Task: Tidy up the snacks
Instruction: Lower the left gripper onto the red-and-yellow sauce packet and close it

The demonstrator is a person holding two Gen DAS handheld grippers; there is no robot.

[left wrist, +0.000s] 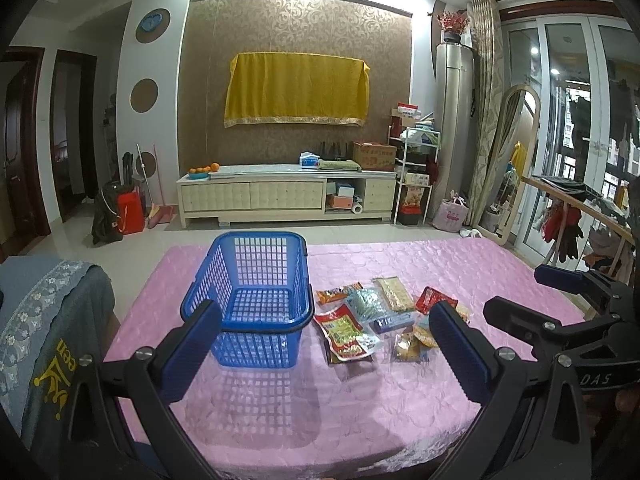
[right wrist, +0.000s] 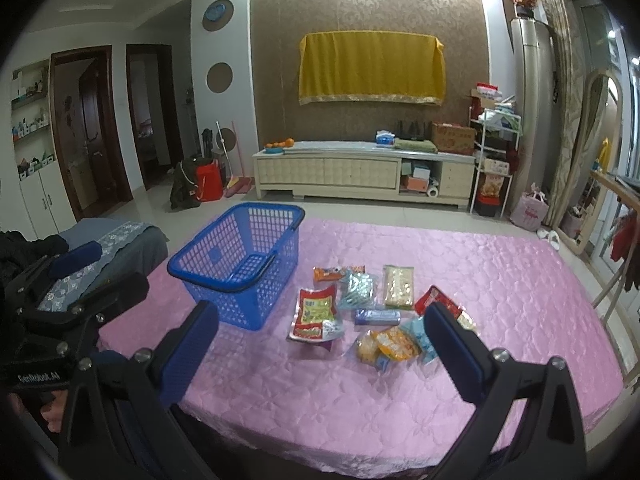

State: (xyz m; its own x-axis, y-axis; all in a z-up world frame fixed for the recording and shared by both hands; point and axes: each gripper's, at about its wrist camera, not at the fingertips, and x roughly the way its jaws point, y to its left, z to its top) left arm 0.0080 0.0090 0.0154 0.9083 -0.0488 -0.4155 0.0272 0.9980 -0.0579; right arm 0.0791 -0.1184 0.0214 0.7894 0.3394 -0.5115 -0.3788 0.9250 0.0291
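— How many things?
— One blue basket (right wrist: 240, 264), perhaps nine snack packets (right wrist: 384, 308) just beside it; overlaps blur the count.
— Your claws?
— My left claw (left wrist: 328, 344) and right claw (right wrist: 320, 344) both gape, holding nothing, over the bare near part of the pink cloth (right wrist: 320, 400).

Right gripper (right wrist: 320, 344) held above the near edge of the pink tablecloth (right wrist: 500, 280), jaws spread wide, nothing between them. Blue basket (right wrist: 240, 264) stands empty at left. Snack packets (right wrist: 372, 312) lie loose just right of it, several overlapping.
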